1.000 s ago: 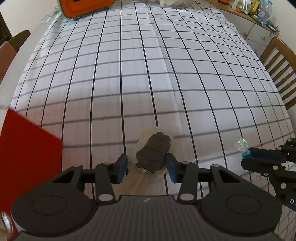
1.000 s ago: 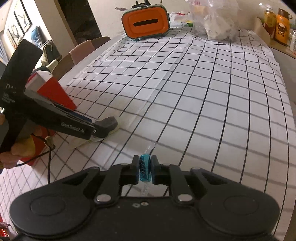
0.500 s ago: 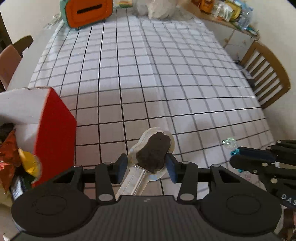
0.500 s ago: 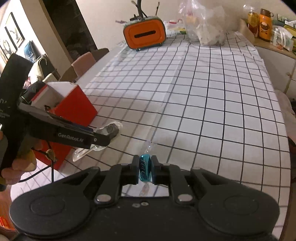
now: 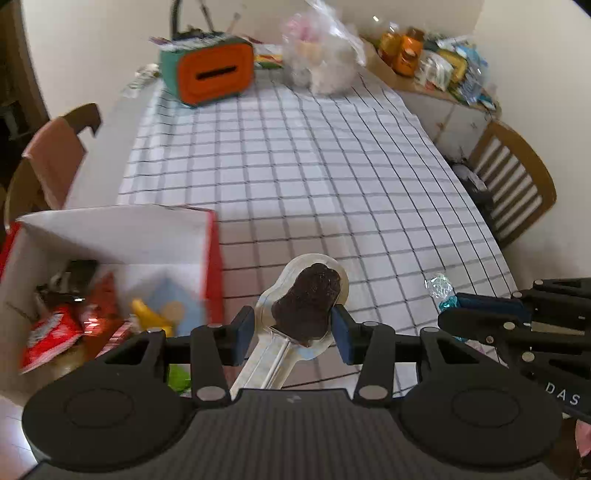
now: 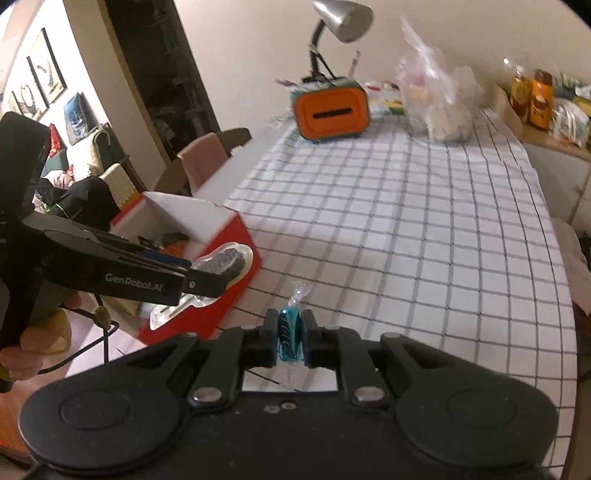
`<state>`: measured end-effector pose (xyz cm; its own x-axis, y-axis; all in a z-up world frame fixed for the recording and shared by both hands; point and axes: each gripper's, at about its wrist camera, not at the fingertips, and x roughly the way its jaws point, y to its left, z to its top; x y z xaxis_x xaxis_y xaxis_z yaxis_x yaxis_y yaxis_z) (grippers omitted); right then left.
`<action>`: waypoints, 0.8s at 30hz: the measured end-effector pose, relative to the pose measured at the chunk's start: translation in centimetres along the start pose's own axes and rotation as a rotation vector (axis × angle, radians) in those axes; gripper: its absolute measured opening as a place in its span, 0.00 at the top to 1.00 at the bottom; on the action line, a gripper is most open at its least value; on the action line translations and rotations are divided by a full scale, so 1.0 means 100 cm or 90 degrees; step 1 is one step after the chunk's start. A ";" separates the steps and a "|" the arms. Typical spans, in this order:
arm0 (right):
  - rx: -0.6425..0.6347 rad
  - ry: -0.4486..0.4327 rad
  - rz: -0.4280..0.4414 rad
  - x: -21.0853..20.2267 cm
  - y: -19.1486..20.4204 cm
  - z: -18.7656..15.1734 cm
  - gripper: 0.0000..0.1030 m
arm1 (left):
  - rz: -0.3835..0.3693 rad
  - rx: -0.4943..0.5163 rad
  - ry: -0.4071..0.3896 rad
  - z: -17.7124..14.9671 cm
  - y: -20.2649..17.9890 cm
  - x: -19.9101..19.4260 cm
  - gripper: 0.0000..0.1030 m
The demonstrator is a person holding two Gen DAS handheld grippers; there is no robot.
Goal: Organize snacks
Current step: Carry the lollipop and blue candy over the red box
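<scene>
— What's the room like?

— A long table [image 5: 295,177] under a white cloth [image 6: 424,229] with a black grid. Chairs [image 5: 517,184] along both sides, a lamp [image 6: 340,22] at the far end beside an orange case [image 5: 210,74] and a plastic bag [image 5: 325,62].

— And the box?

— A red box [image 5: 212,258], white inside, sits at the table's near left edge, holding red and yellow wrappers [image 5: 48,332].

— The grippers?

— The left gripper [image 5: 291,328] fingers pinch a dark lolly [image 5: 306,295] in clear wrap, just beside the box's rim. The right gripper [image 6: 290,334] fingers squeeze a teal candy [image 6: 290,328] above the cloth.
</scene>
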<state>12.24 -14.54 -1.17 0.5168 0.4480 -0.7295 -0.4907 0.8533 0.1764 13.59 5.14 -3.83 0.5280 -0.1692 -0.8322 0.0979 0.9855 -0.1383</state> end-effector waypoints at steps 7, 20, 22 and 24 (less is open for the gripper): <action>-0.032 -0.015 0.016 0.024 0.057 0.023 0.90 | 0.029 -0.042 -0.028 0.001 0.061 -0.027 0.57; -0.050 0.019 0.009 0.104 0.132 0.043 0.90 | 0.103 -0.088 -0.020 -0.004 0.172 -0.021 0.57; -0.055 0.030 0.006 0.118 0.139 0.043 0.90 | 0.114 -0.092 -0.016 -0.006 0.184 -0.016 0.57; -0.066 0.040 -0.007 0.131 0.148 0.041 0.90 | 0.130 -0.099 -0.011 -0.007 0.197 -0.011 0.57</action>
<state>14.67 5.07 -5.43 0.4796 0.4184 -0.7713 -0.5566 0.8246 0.1011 14.33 24.70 -6.05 0.5374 0.0340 -0.8426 -0.1423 0.9885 -0.0508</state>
